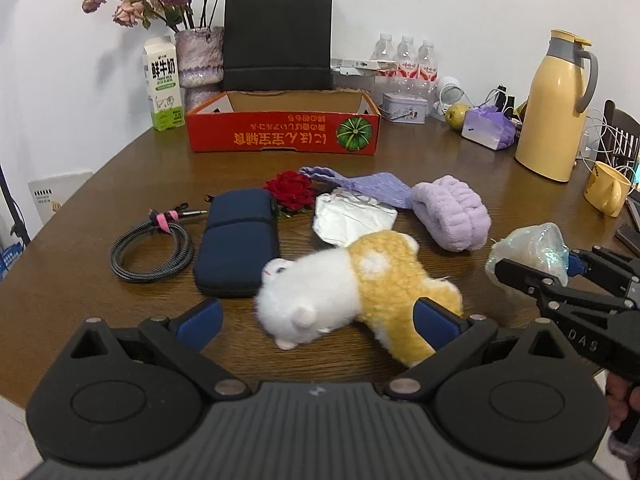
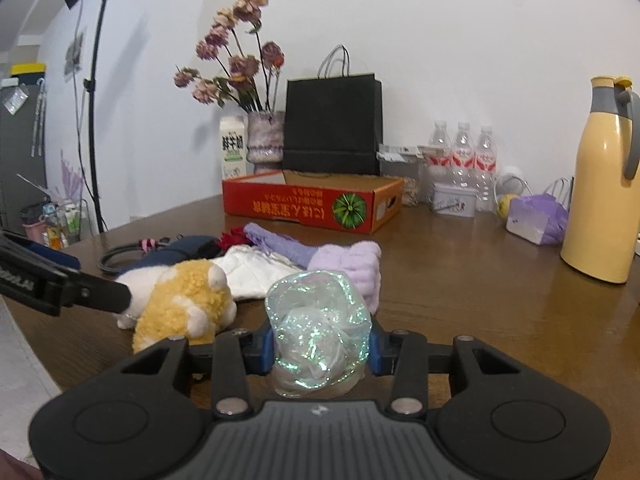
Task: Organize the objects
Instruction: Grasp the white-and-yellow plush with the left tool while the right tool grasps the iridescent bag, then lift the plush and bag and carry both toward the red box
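Note:
A white and yellow plush toy (image 1: 352,288) lies on the brown table between the wide-open fingers of my left gripper (image 1: 320,320); it also shows in the right wrist view (image 2: 180,304). My right gripper (image 2: 320,350) is shut on an iridescent crumpled plastic wrap (image 2: 318,328), held just above the table; the wrap also shows in the left wrist view (image 1: 528,252). A navy case (image 1: 238,240), a coiled cable (image 1: 154,248), a red flower (image 1: 292,190), a white pouch (image 1: 352,218), a purple cloth (image 1: 360,184) and a lilac headband (image 1: 452,212) lie beyond the plush. A red cardboard box (image 1: 284,132) stands open behind them.
At the table's back stand a milk carton (image 1: 162,84), a vase of dried flowers (image 1: 200,60), a black paper bag (image 1: 278,40), water bottles (image 1: 406,60), a tin (image 1: 404,108) and a yellow thermos (image 1: 556,104). A yellow mug (image 1: 606,194) sits at the right edge.

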